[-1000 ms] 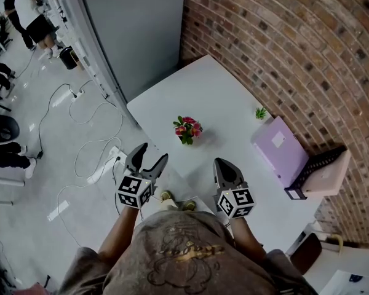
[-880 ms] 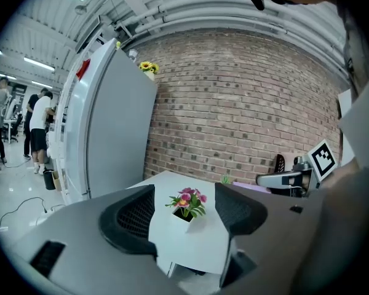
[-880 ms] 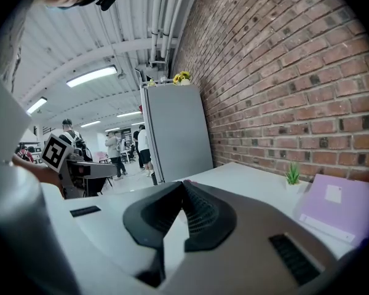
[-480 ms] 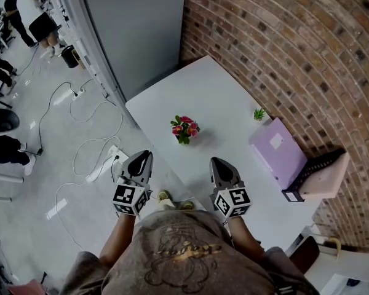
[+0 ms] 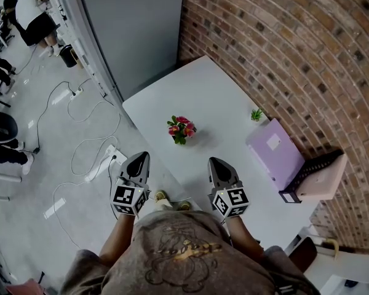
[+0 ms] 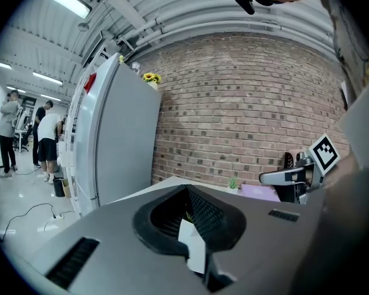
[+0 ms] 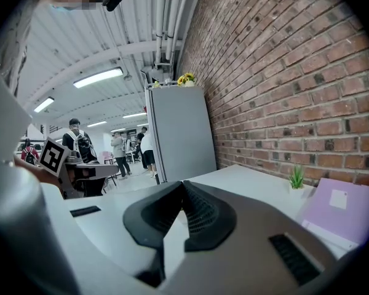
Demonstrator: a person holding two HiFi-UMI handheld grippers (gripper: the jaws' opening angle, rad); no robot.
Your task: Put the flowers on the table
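Left tongs (image 5: 140, 157) have just snapped together on nothing, hanging just off the near edge of the white surface (image 5: 215, 91). The flowers (image 5: 181, 129) stand upright on it, ahead of and between the two tools and apart from both, and the right tongs (image 5: 217, 163) are pressed together and empty too. The bunch looks placed, so I'd hold both tools back, with no forward sweep to tip it.
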